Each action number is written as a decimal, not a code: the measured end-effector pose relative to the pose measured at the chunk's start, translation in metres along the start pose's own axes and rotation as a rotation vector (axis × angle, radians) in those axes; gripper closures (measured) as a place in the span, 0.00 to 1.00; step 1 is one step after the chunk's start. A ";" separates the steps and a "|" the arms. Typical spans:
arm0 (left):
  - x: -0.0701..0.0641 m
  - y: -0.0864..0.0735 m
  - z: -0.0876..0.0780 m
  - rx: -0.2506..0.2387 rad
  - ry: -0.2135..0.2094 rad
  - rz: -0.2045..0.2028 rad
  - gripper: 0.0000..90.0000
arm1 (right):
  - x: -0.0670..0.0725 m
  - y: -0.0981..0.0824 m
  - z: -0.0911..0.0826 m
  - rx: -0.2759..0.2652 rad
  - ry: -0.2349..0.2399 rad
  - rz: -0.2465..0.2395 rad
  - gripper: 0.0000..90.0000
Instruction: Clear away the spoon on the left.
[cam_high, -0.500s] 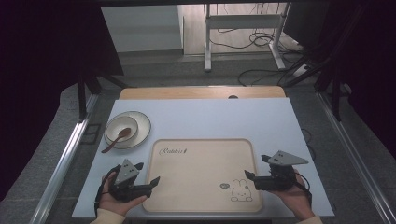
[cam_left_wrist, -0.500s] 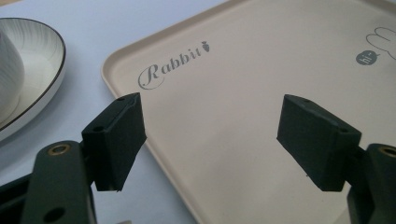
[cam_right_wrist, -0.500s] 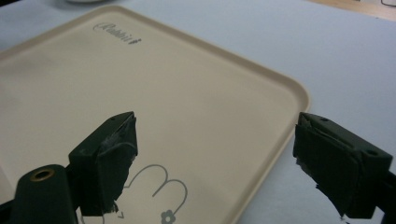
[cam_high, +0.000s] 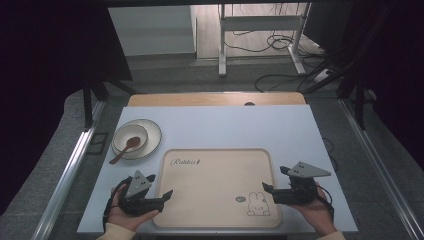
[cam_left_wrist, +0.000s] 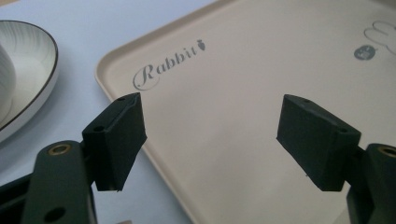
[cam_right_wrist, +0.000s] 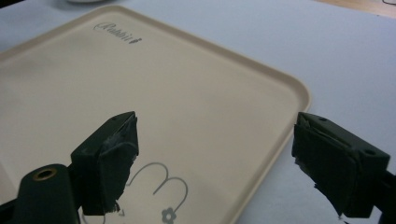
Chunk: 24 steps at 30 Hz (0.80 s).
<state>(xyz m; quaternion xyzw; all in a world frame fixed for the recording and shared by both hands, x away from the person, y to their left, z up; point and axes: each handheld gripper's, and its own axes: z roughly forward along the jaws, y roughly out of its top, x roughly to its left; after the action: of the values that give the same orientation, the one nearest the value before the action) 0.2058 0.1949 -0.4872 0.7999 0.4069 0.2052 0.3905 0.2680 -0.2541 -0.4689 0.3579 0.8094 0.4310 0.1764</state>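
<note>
A beige tray (cam_high: 215, 175) printed with "Rabbit" and a small rabbit drawing (cam_high: 258, 205) lies on the pale blue table (cam_high: 240, 125). My left gripper (cam_high: 160, 187) is at the tray's near left corner. Its jaws (cam_left_wrist: 210, 140) are open and empty, one over the table and one over the tray (cam_left_wrist: 243, 84). My right gripper (cam_high: 275, 180) is at the tray's near right edge. It is also open (cam_right_wrist: 215, 154) with nothing between its jaws. They straddle the rim of the tray (cam_right_wrist: 140, 79), beside the rabbit drawing (cam_right_wrist: 159, 186).
A white plate (cam_high: 155, 132) at the left holds a small bowl (cam_high: 131, 136) with a brown spoon (cam_high: 126, 149) resting in it. The plate's rim (cam_left_wrist: 28, 70) lies just beyond the tray's corner. A wooden strip (cam_high: 215, 99) borders the table's far edge.
</note>
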 end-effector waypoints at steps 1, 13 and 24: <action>-0.001 0.000 -0.001 -0.008 -0.004 0.000 0.26 | 0.001 0.000 0.001 0.004 -0.004 -0.002 0.17; 0.000 0.003 -0.001 -0.015 -0.011 0.001 0.26 | 0.005 -0.002 0.000 0.002 0.000 -0.010 0.17; 0.001 0.005 -0.008 -0.040 -0.012 -0.013 0.28 | 0.006 -0.001 -0.001 -0.002 -0.003 -0.012 0.17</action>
<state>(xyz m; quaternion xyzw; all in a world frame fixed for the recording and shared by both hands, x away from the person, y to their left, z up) 0.2039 0.1969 -0.4783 0.7905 0.4056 0.2061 0.4101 0.2631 -0.2508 -0.4694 0.3537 0.8107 0.4302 0.1807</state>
